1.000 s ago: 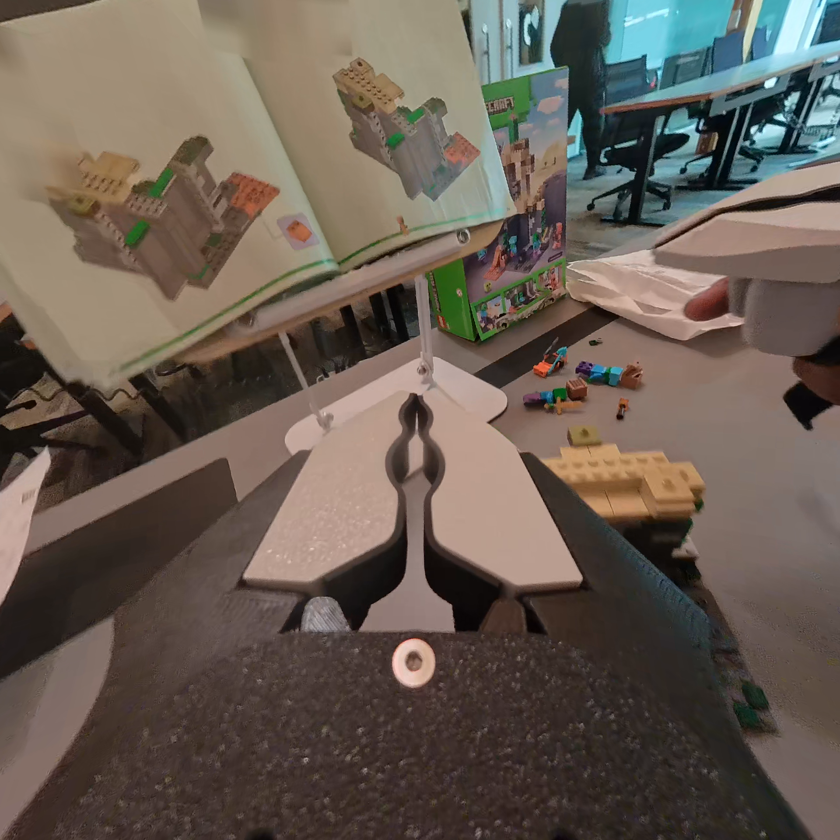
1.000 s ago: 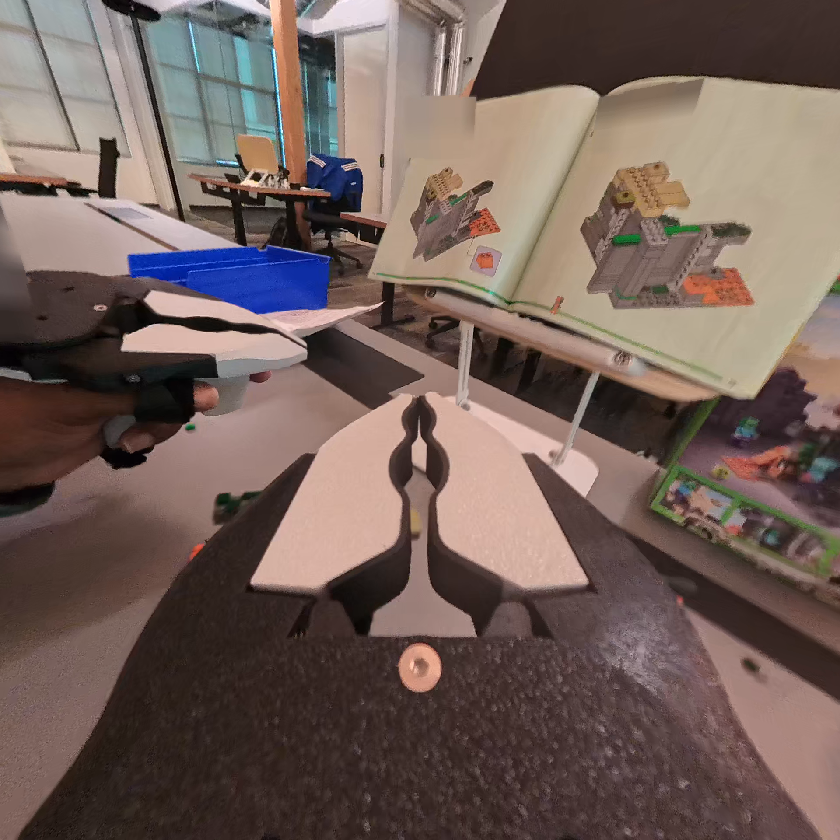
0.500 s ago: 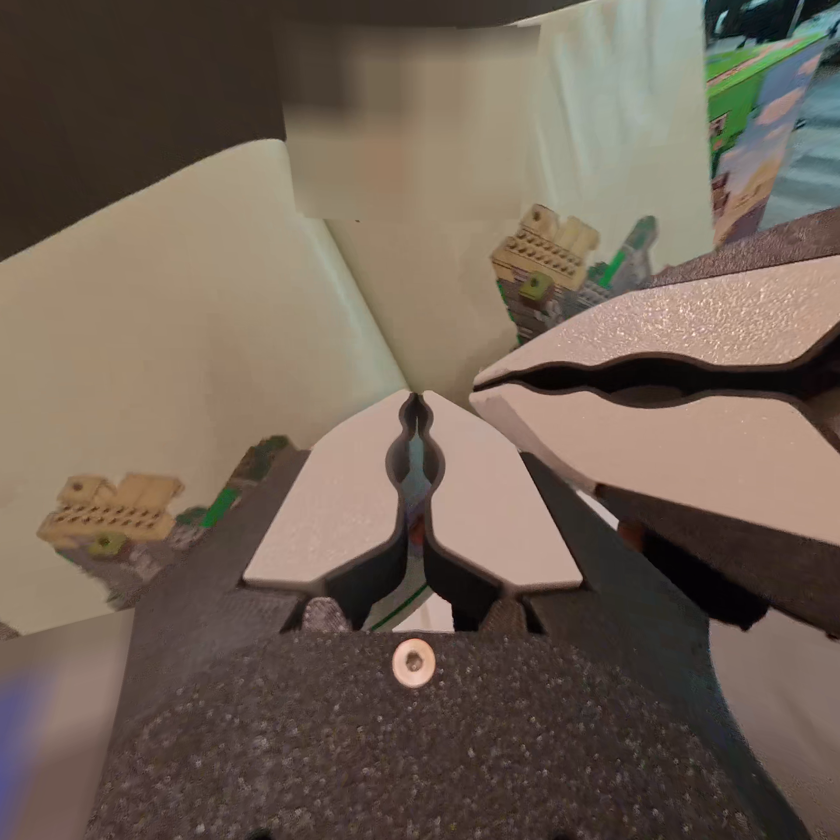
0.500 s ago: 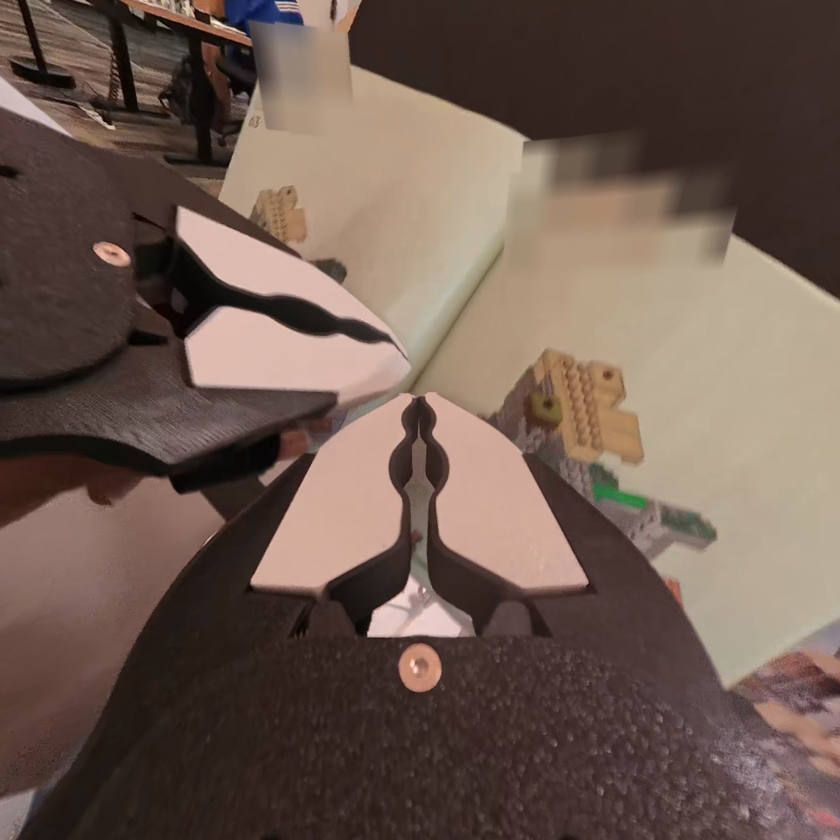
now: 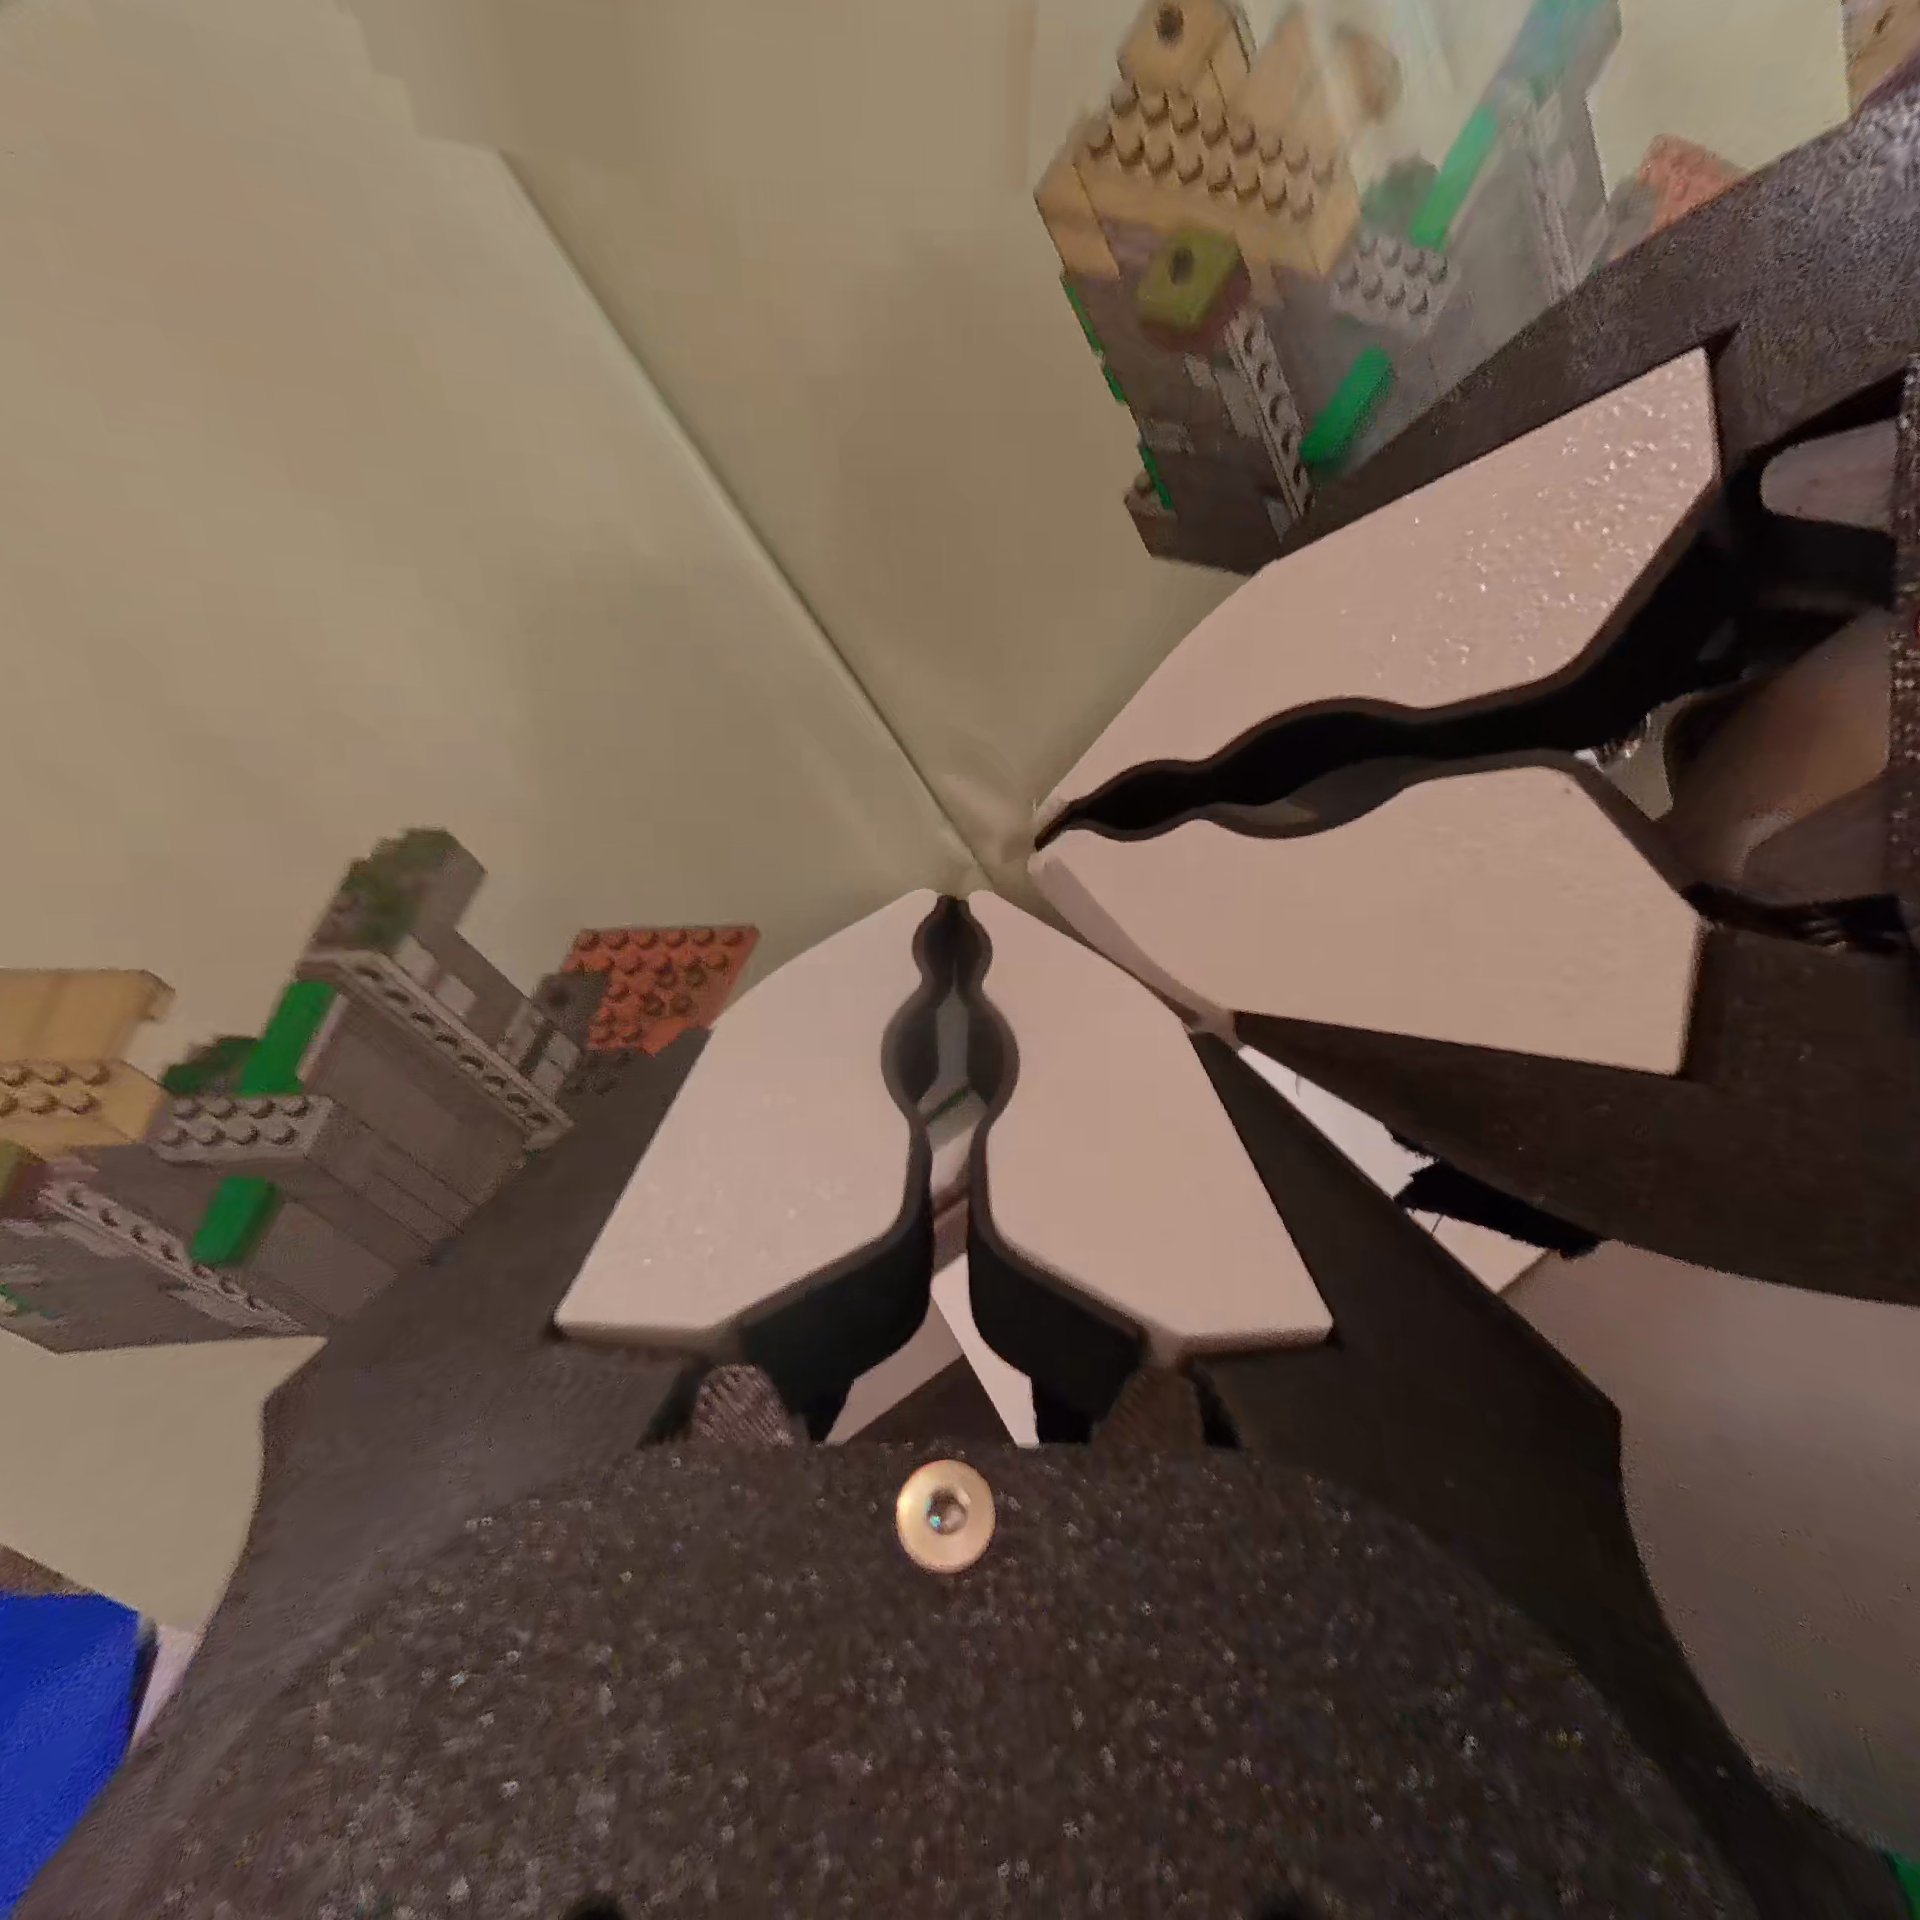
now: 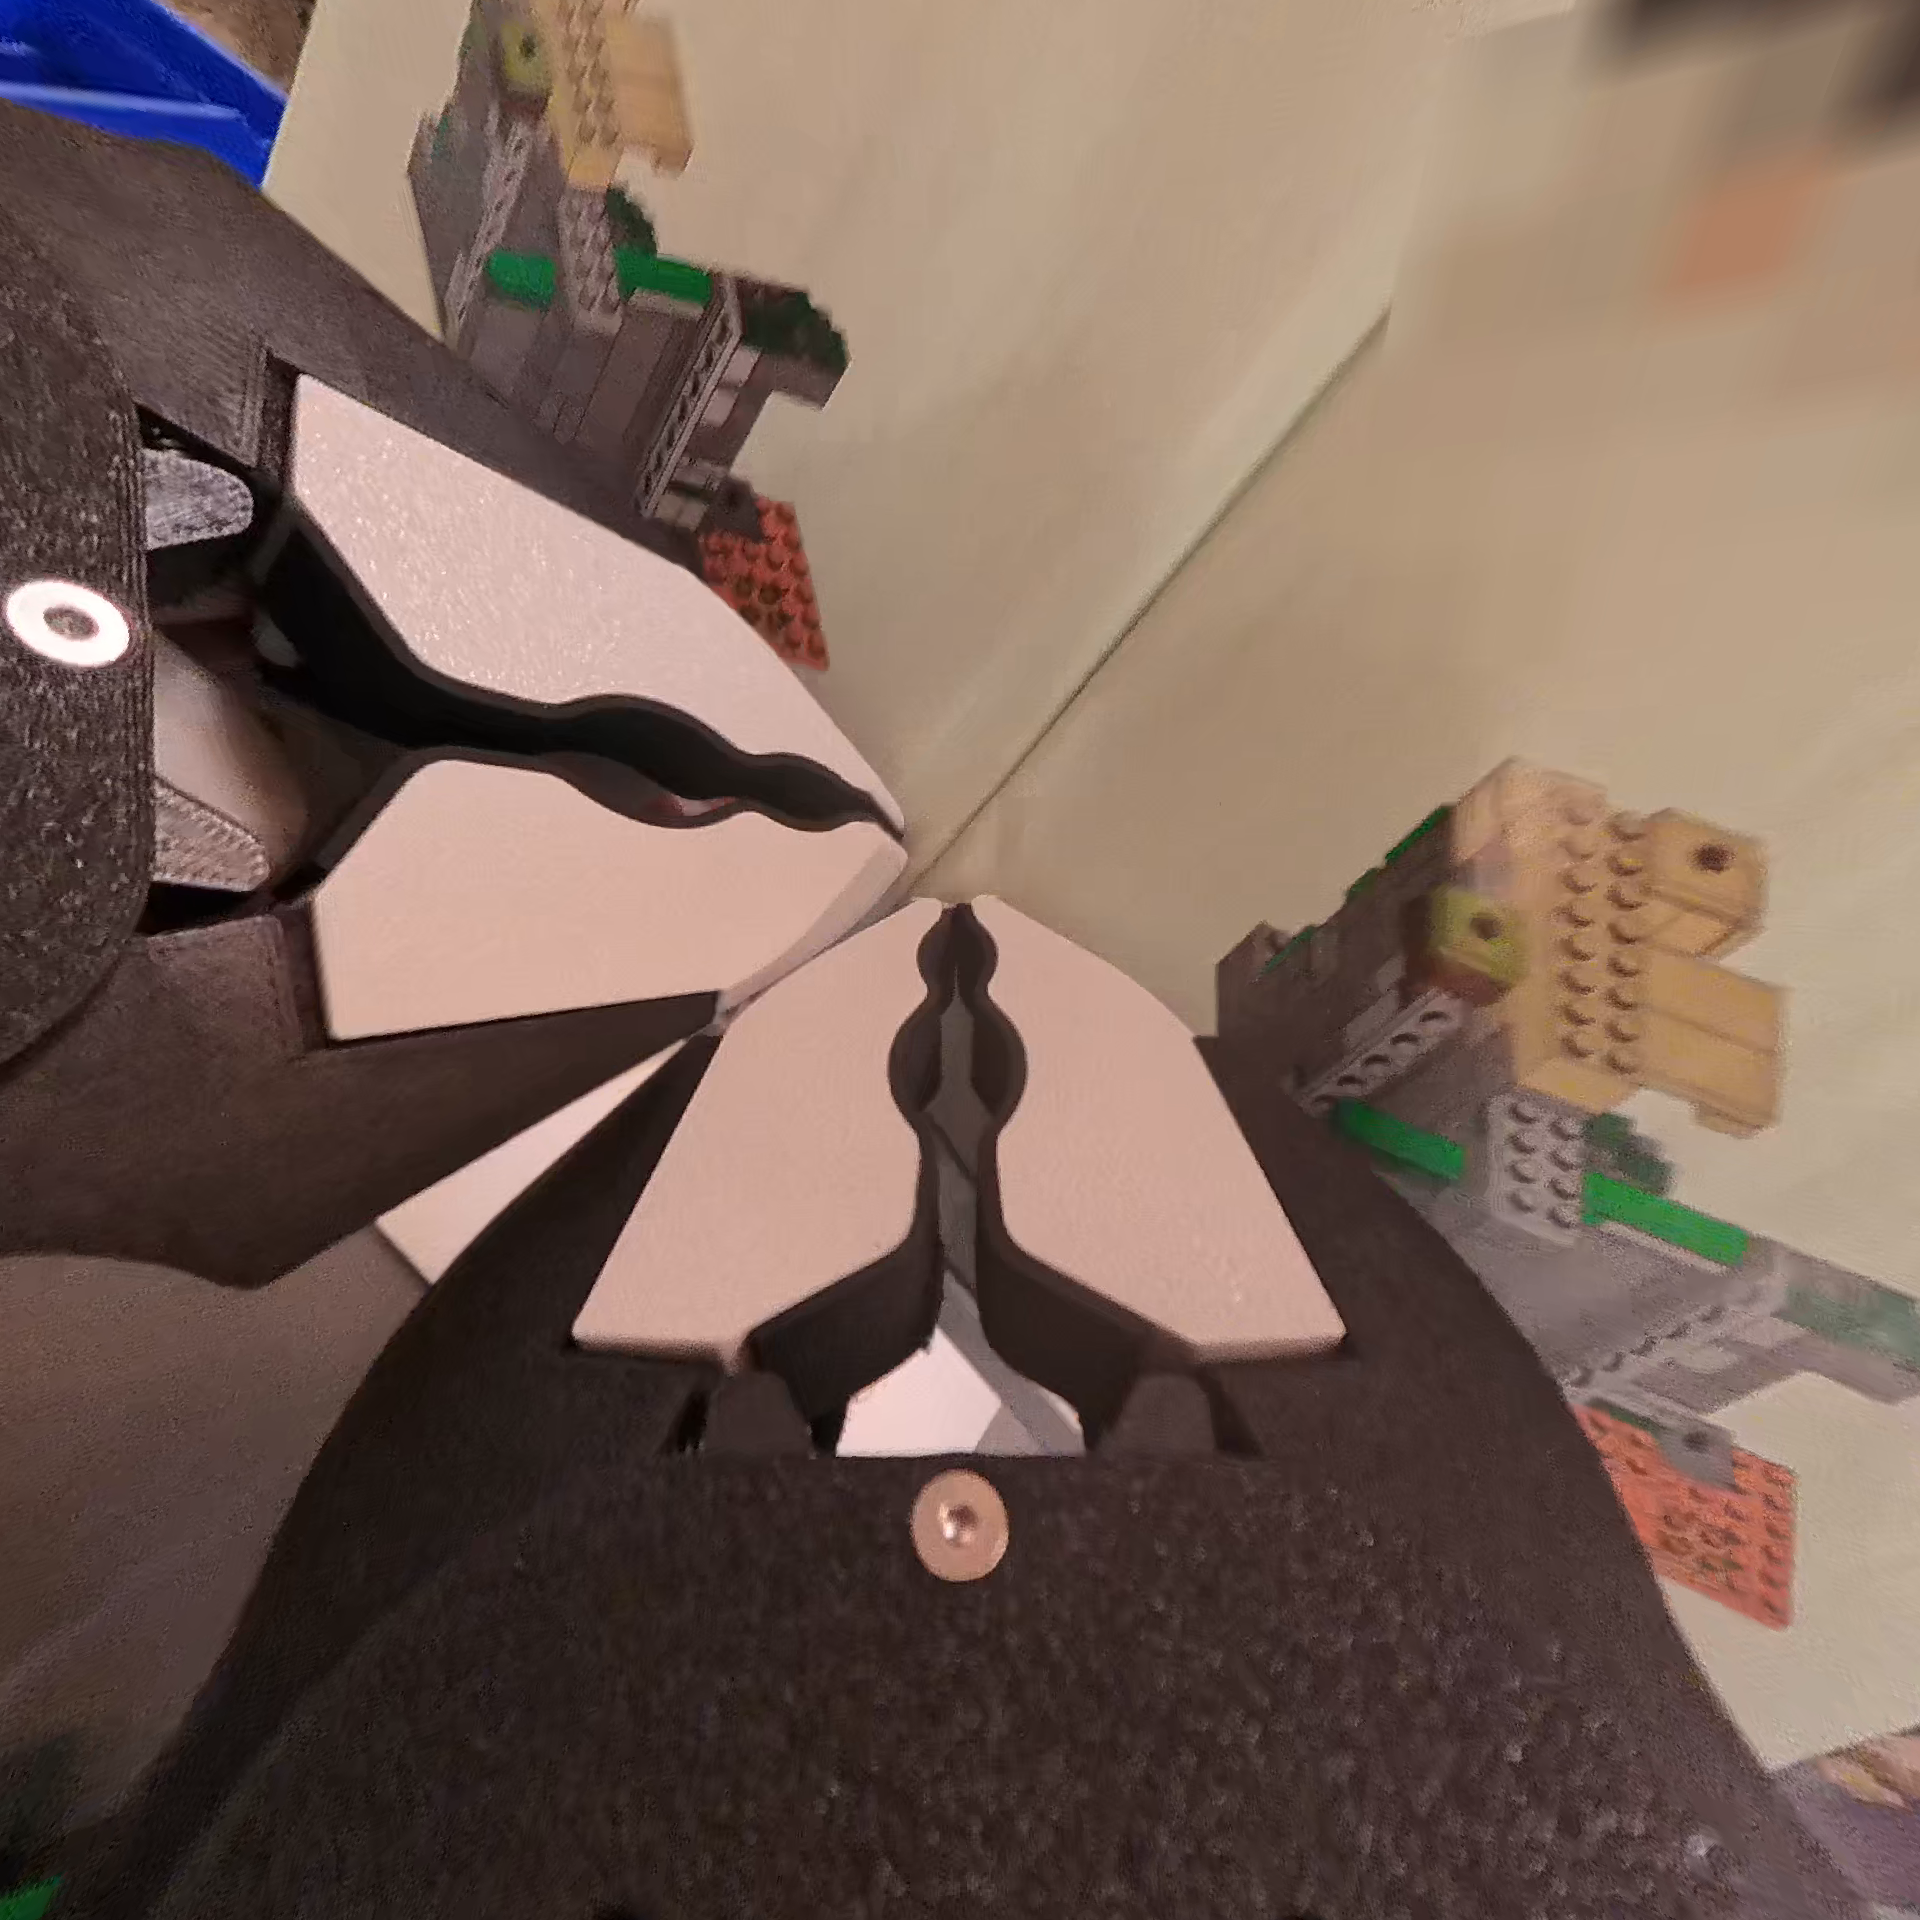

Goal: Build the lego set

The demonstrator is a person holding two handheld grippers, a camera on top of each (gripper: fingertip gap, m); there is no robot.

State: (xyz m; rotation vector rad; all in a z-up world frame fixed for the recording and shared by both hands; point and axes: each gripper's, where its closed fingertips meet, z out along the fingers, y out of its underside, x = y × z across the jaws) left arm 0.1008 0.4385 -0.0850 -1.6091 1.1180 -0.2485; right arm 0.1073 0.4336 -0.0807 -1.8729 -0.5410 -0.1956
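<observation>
Pressing in close to the open instruction booklet (image 5: pixel 436 540), both hand-held grippers are meeting at its centre fold. The left hand-held gripper (image 5: pixel 958 906) is sitting with its white fingers (image 5: pixel 769 1164) drawn together, tips touching right at the crease, with nothing visibly caught between them. In the left wrist view the right hand-held gripper (image 5: pixel 1039 844) is coming in from 3 o'clock, its fingers likewise together and its tip just beside the left one's.

From the right wrist view, the right hand-held gripper (image 6: pixel 958 912) is pointing at the fold with its tips closed, while the left hand-held gripper (image 6: pixel 896 831) is reaching in from 9 o'clock, tip nearly touching.

The booklet's pale green pages are filling both views, each page carrying a printed drawing of a grey, tan and green brick building with an orange plate. A blue bin (image 6: pixel 135 73) is peeking in at 11 o'clock of the right wrist view. No real lego pieces are showing; only the printed pictures are.
</observation>
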